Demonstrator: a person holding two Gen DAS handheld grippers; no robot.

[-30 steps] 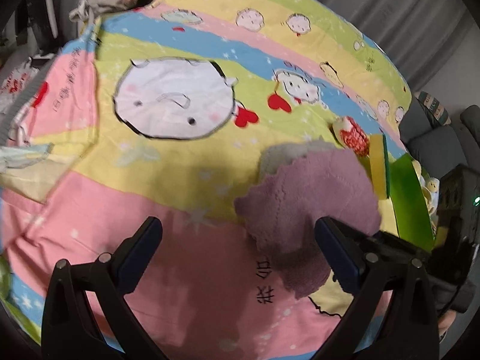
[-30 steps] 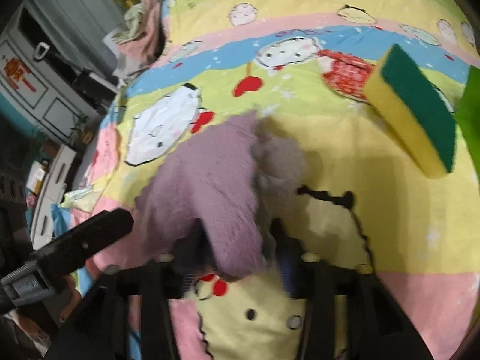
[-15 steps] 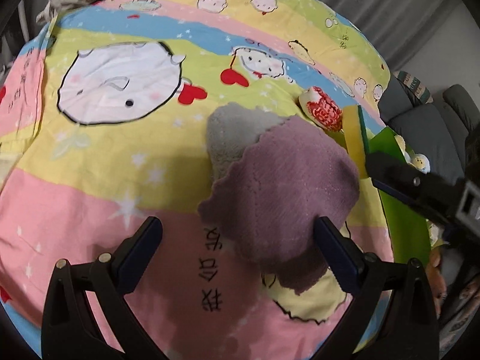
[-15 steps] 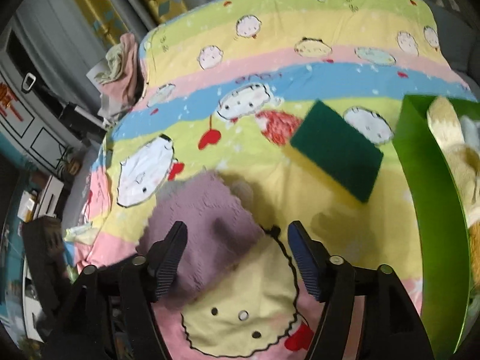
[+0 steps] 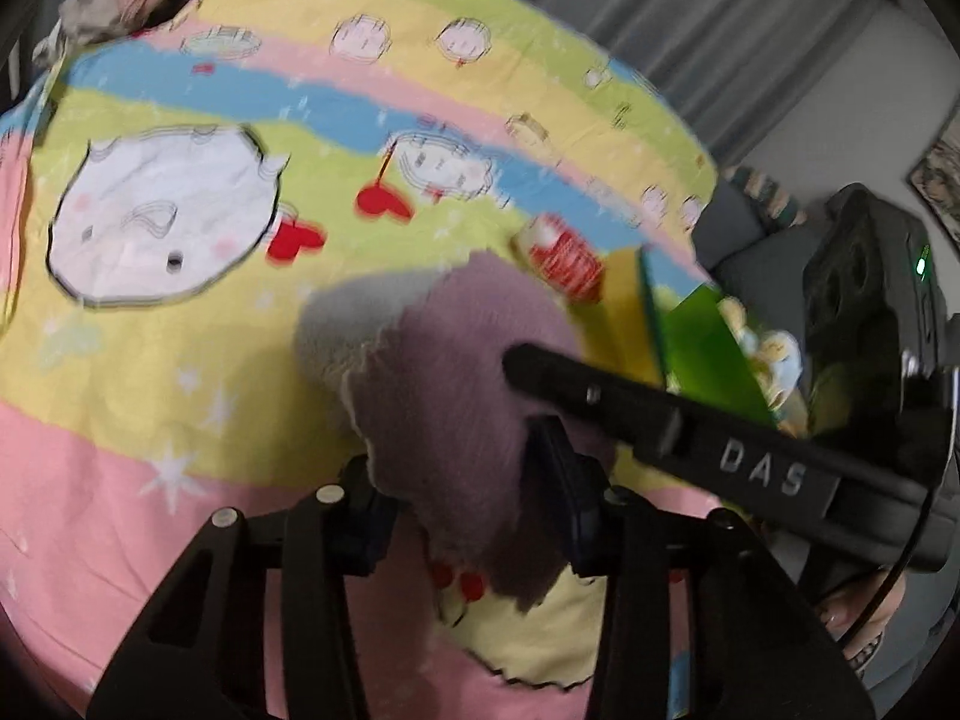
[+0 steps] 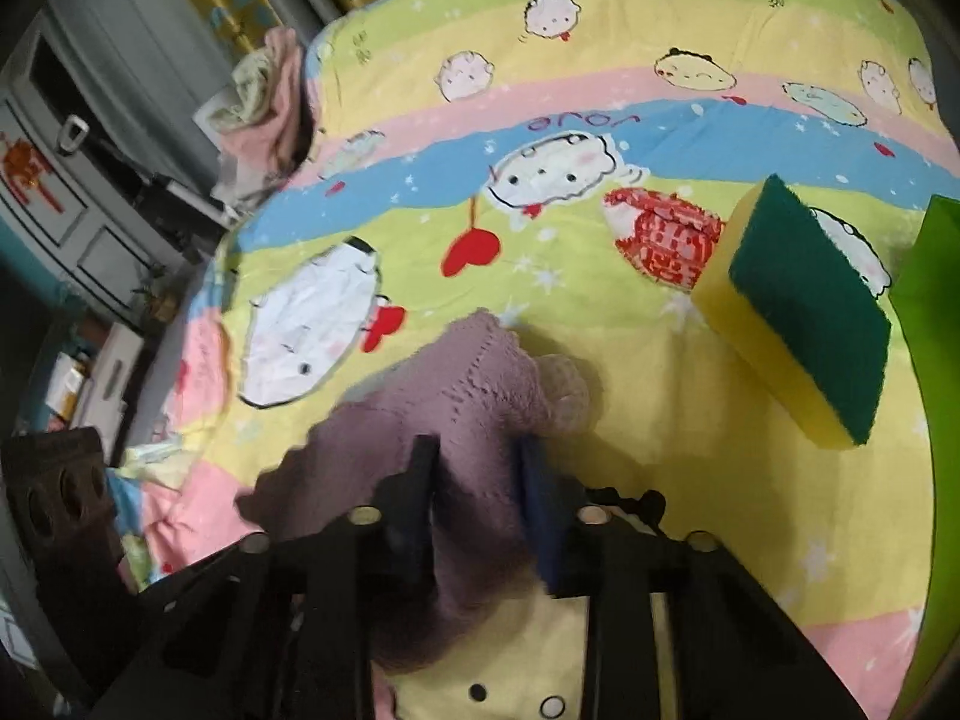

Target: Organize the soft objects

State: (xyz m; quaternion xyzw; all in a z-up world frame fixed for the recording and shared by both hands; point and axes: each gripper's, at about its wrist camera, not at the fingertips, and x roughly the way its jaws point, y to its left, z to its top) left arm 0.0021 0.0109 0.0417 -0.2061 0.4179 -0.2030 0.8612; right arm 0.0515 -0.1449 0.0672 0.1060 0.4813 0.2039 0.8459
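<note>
A purple knitted cloth (image 5: 456,360) with a grey fuzzy underside (image 5: 342,324) lies bunched on the cartoon bedspread (image 5: 180,360). My left gripper (image 5: 456,468) has its jaws closing, pads pressing on the cloth's near edge. One of the right gripper's fingers (image 5: 600,396) crosses over the cloth from the right. In the right wrist view the same purple cloth (image 6: 420,414) is pinched between the closing jaws of my right gripper (image 6: 477,450). A yellow sponge with a green scouring face (image 6: 798,312) lies to the right of the cloth.
A bright green bin (image 6: 930,312) stands at the right edge of the bed; the left wrist view shows a plush toy (image 5: 768,348) in it. Crumpled clothes (image 6: 264,96) pile at the far left corner. A grey cabinet (image 6: 60,180) stands beyond the bed.
Both grippers stood open around the purple cloth half a second ago; both have now closed onto it. The right gripper, which had backed off, came forward again over the cloth.
</note>
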